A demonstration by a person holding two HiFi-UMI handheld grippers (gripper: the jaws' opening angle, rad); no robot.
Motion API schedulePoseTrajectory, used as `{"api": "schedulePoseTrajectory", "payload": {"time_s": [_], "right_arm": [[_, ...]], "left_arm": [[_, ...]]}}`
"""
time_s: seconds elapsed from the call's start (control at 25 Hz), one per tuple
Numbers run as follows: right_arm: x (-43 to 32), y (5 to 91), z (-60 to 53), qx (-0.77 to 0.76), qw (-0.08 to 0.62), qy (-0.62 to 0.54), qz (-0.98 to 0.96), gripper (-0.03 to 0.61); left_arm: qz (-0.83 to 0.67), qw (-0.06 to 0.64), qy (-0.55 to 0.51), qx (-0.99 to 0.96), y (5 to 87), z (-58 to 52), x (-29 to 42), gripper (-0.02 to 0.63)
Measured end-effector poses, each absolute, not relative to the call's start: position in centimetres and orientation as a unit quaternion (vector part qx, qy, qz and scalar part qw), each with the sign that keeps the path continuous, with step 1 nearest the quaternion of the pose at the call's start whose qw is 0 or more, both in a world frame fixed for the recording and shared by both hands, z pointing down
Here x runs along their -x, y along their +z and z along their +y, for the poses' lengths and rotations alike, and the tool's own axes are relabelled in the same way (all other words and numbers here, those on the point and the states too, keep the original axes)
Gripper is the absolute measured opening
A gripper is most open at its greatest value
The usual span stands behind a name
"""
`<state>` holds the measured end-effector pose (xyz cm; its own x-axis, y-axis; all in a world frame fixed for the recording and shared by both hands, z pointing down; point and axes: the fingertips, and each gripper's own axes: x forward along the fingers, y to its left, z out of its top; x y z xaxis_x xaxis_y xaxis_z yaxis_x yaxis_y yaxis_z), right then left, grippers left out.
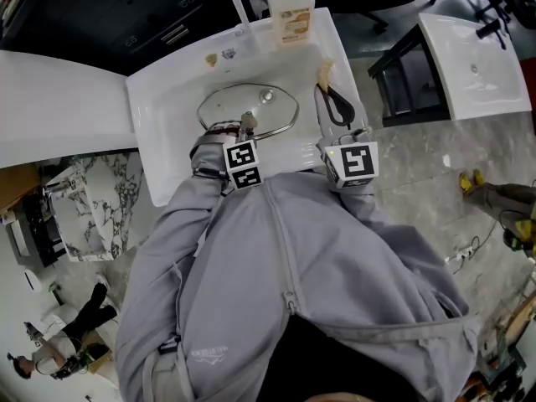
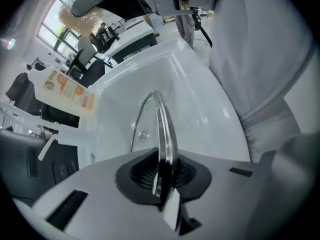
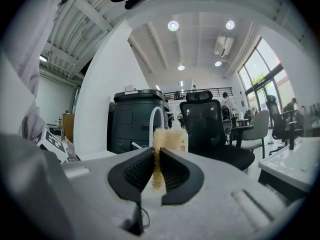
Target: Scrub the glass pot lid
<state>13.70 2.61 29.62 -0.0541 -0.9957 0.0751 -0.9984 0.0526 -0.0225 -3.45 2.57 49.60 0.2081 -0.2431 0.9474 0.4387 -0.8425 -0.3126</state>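
White sink (image 1: 163, 111): upper centre of head view, holding the lid.
Glass pot lid (image 1: 251, 105): in the basin, long axis left-right, near rim gripped.
Left gripper (image 2: 165, 176): fingers pinching that rim.
Right gripper (image 3: 157, 171): fingers pinching tan sponge (image 3: 167, 140), just right of lid.

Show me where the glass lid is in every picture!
Head view: glass lid in the sink, upper middle.
Left gripper view: centre, edge-on, rim pinched by the left gripper.
Right gripper view: not in it; the right gripper pinches a sponge.
Shared landmark: soap bottle, top of head view, left of left gripper view.
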Motion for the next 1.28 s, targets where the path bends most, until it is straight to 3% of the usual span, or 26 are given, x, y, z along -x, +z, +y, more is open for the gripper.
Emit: {"api": "schedulePoseTrajectory", "payload": {"time_s": [0.16, 0.28, 0.48, 0.68, 0.96, 1.28], "right_arm": [[-13.4, 29.9, 2.7, -0.687, 0.026, 0.028, -0.726, 0.029], [-13.4, 30.3, 3.1, -0.694, 0.030, 0.040, -0.719, 0.029], [-13.4, 30.3, 3.3, -0.695, 0.039, 0.037, -0.717, 0.029], [-13.5, 30.6, 3.2, -0.696, 0.050, 0.040, -0.715, 0.029], [-12.0, 31.1, 1.7, -0.675, 0.058, 0.053, -0.734, 0.029], [-8.7, 33.3, -0.8, -0.632, 0.072, 0.066, -0.769, 0.029]], "left_arm": [[-0.066, 0.275, -0.607, 0.743, 49.0, 2.3, 2.4, 0.021], [-0.038, 0.237, -0.580, 0.778, 46.9, 0.9, 0.8, 0.015], [0.011, 0.090, -0.529, 0.844, 43.4, -1.6, -0.5, 0.015], [0.041, -0.007, -0.473, 0.880, 41.5, -2.5, -0.2, 0.015], [0.073, -0.236, -0.330, 0.911, 39.9, -4.0, 0.5, 0.012], [0.074, -0.360, -0.239, 0.899, 41.2, -5.8, 2.2, 0.015]]}}
